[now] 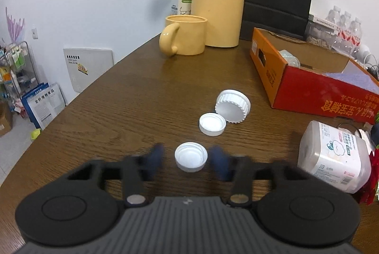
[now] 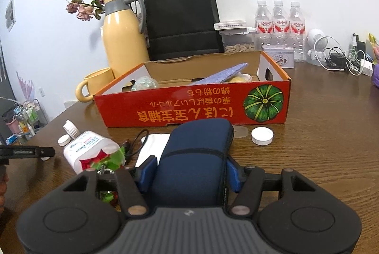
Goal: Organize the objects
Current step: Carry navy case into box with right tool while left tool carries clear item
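- Fingers of my left gripper stand on either side of a small white plastic screw cap; that cap lies open side up on the dark brown wooden table
- my left jaws are not clamped; a strip of table shows between the left-hand finger and the cap; the other finger sits just beside the rim, though blur there leaves me unsure whether it touches
- just beyond lies a second, slightly wider white cap, also open side up; a large ribbed white lid is tilted with its edge against that cap
- a white plastic tub with a printed label lies on its side to the right of those caps
- further back stand a pale yellow ceramic mug and a tall yellow vacuum flask with a grey top, just beside each other
- my right gripper is closed on a dark blue fabric zip case; the blue pads press its two sides, and its far end points toward a red and orange cardboard box
- another white cap lies on the table near that box's front wall
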{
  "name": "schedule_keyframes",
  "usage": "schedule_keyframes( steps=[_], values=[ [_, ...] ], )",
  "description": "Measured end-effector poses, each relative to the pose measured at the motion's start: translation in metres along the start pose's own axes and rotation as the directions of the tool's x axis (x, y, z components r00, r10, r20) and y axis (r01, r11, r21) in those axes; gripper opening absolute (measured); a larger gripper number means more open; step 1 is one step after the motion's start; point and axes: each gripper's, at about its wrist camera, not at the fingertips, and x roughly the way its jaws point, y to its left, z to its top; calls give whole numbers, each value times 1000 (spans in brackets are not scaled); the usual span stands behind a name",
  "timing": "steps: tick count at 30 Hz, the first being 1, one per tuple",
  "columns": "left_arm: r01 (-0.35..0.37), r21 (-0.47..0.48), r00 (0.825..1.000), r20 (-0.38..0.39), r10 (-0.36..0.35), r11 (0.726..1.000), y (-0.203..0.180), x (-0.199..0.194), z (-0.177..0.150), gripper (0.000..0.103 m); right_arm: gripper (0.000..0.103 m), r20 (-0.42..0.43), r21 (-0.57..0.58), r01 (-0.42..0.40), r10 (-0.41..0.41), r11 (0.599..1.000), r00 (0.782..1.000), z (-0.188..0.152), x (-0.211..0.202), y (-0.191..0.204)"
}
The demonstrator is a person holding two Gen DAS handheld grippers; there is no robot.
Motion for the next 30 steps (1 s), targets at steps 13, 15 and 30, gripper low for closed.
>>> schedule_keyframes(
  steps=[13, 15, 30],
  values=[
    [34, -12, 997, 68, -33, 999, -15, -23, 0, 29, 58, 32, 3, -23, 23, 1000, 999, 1, -6, -1],
    [49, -2, 995, 89, -49, 999, -20, -30, 2, 29, 58, 37, 7, -26, 25, 1000, 999, 3, -8, -2],
    [198, 97, 953, 214, -215, 975, -97, -50, 46, 29, 58, 136, 1, -63, 63, 998, 989, 44, -3, 8]
  ],
)
